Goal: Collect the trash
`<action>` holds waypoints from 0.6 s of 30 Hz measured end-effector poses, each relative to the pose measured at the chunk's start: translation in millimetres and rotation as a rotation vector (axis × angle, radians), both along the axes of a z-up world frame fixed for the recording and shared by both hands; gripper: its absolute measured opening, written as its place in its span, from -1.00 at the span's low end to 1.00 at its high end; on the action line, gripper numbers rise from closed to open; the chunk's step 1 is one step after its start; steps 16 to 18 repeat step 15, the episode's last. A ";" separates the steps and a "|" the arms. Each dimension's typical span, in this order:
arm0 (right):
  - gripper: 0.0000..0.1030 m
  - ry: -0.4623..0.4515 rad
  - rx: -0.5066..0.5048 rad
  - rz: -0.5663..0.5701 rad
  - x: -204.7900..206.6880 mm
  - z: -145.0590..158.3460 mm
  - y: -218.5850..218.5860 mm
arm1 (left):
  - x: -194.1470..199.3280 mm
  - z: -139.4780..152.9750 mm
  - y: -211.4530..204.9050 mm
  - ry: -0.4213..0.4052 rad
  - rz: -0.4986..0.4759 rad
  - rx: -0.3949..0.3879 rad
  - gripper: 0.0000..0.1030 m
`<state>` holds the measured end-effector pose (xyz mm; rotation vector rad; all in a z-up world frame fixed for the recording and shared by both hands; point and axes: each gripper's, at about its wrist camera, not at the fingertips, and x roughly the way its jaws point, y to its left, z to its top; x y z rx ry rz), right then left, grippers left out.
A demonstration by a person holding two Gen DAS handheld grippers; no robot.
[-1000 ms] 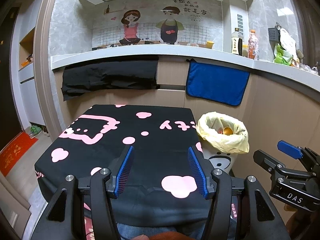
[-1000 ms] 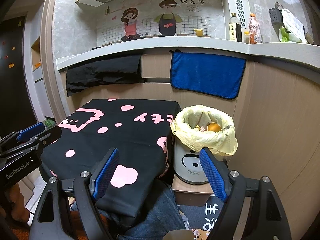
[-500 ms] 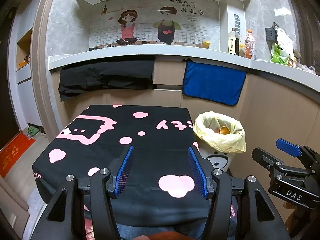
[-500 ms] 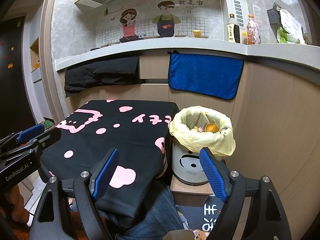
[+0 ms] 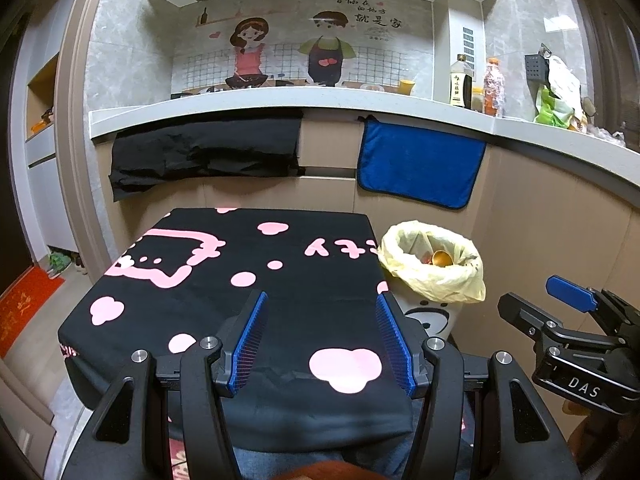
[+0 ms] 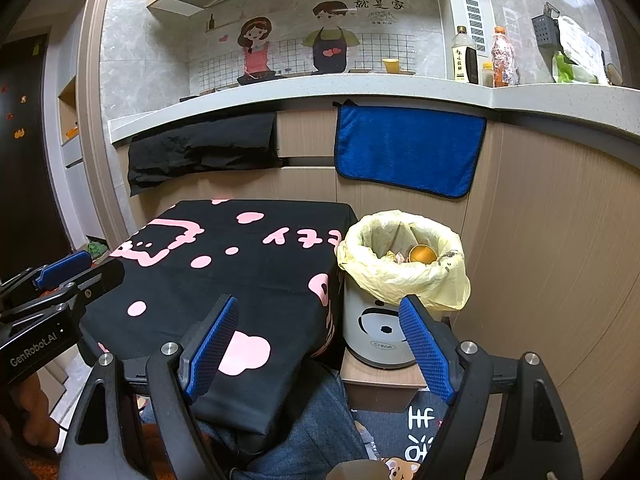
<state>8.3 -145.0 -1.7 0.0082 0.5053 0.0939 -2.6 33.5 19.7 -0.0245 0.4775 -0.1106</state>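
Counter (image 5: 224,304): black cloth with pink shapes; I see no loose trash on it.

Bin (image 6: 378,334): white, just beside the counter's right edge, on a low wooden stand; face print, label reads "cream".

Bag (image 6: 404,276): thin yellow plastic liner folded over the bin rim, holding scraps and a round orange item (image 6: 423,254). I judge it light, soft, slippery and easily torn; best taken by the bunched rim fold.

Left tongs (image 5: 322,336): spread, empty, over the counter's near edge. Body reads "GenRobot.AI" in the right view.

Right tongs (image 6: 320,344): spread, empty, near the bin. Body reads "DAS" in the left view.
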 end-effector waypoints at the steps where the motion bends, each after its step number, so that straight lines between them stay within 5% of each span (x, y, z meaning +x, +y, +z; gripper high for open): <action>1: 0.55 0.000 0.000 0.001 0.2 0.0 0.0 | -0.4 0.1 0.6 -0.002 -0.001 0.000 0.10; 18: 0.55 0.004 0.004 -0.015 1.2 -0.1 -4.2 | 2.2 -4.4 -5.1 -0.002 -0.027 0.006 0.11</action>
